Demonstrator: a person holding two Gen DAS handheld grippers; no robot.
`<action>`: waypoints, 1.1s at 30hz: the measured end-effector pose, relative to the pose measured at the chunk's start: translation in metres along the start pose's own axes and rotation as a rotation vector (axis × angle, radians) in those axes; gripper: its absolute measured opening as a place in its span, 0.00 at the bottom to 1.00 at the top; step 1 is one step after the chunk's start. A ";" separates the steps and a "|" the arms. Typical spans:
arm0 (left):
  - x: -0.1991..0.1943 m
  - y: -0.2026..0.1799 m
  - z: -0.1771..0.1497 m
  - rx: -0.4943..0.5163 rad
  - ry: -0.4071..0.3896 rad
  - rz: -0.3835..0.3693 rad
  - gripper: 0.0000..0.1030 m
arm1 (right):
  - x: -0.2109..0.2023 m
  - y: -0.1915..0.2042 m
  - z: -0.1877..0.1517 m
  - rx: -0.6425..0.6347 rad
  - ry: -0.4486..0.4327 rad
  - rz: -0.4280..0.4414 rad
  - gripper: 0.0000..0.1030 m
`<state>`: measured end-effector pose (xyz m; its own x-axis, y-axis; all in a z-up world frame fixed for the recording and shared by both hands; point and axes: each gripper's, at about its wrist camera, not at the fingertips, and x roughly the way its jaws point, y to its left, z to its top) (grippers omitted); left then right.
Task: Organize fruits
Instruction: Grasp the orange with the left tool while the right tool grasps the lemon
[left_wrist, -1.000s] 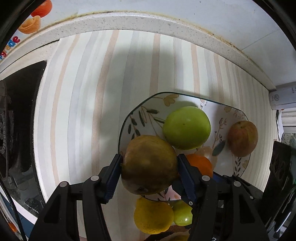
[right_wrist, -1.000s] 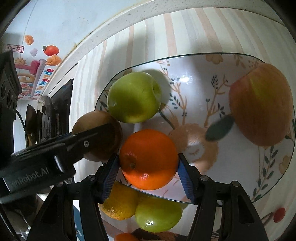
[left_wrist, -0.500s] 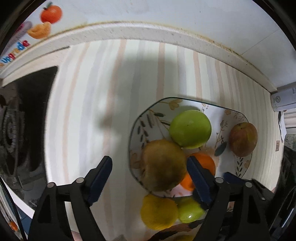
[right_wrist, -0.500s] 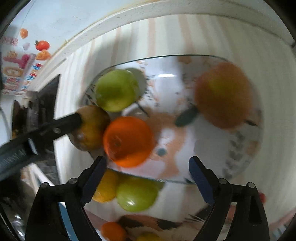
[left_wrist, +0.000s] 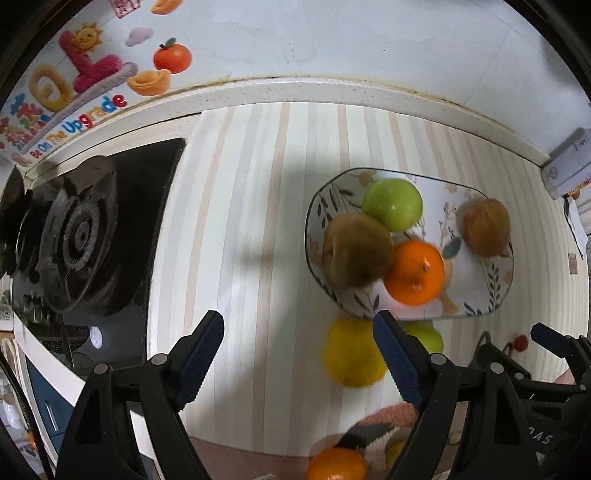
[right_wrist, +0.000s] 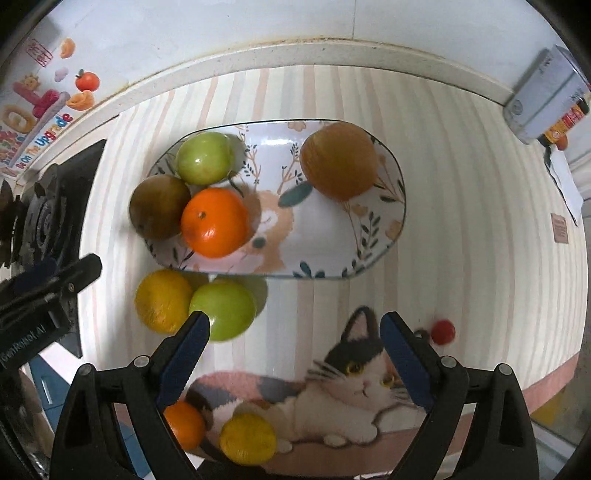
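A patterned plate (right_wrist: 384, 236) (left_wrist: 491, 295) holds a green apple (right_wrist: 205, 158) (left_wrist: 392, 204), a brown pear (right_wrist: 159, 206) (left_wrist: 357, 250), an orange (right_wrist: 215, 222) (left_wrist: 415, 272) and a reddish apple (right_wrist: 339, 161) (left_wrist: 487, 226). In front of the plate lie a yellow fruit (right_wrist: 162, 301) (left_wrist: 351, 352) and a second green apple (right_wrist: 223, 310) (left_wrist: 424, 336). Another orange (right_wrist: 184, 424) and a yellow fruit (right_wrist: 247, 437) lie nearer. My left gripper (left_wrist: 297, 360) is open and empty, back from the plate. My right gripper (right_wrist: 293, 356) is open and empty above the cat mat.
A gas stove (left_wrist: 79, 236) lies left of the striped counter. A cat-print mat (right_wrist: 354, 387) covers the near edge, with a small red ball (right_wrist: 442, 331) on it. A box (right_wrist: 546, 99) stands at the back right by the wall.
Both grippers opened, let go of the brown pear and the orange on the plate, and drew back and up from it.
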<state>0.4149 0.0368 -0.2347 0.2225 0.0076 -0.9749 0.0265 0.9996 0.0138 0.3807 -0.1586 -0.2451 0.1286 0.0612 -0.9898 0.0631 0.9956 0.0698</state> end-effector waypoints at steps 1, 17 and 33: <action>-0.004 -0.001 -0.006 0.003 -0.007 0.001 0.80 | -0.006 -0.001 -0.005 -0.002 -0.010 -0.002 0.93; -0.087 -0.011 -0.075 0.040 -0.145 -0.042 0.80 | -0.087 -0.007 -0.075 0.012 -0.149 0.010 0.93; -0.157 -0.019 -0.118 0.040 -0.254 -0.102 0.80 | -0.164 -0.007 -0.129 0.000 -0.277 0.044 0.93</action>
<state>0.2646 0.0204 -0.1080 0.4537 -0.1051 -0.8849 0.0981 0.9929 -0.0676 0.2316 -0.1660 -0.0990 0.3972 0.0829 -0.9140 0.0511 0.9924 0.1123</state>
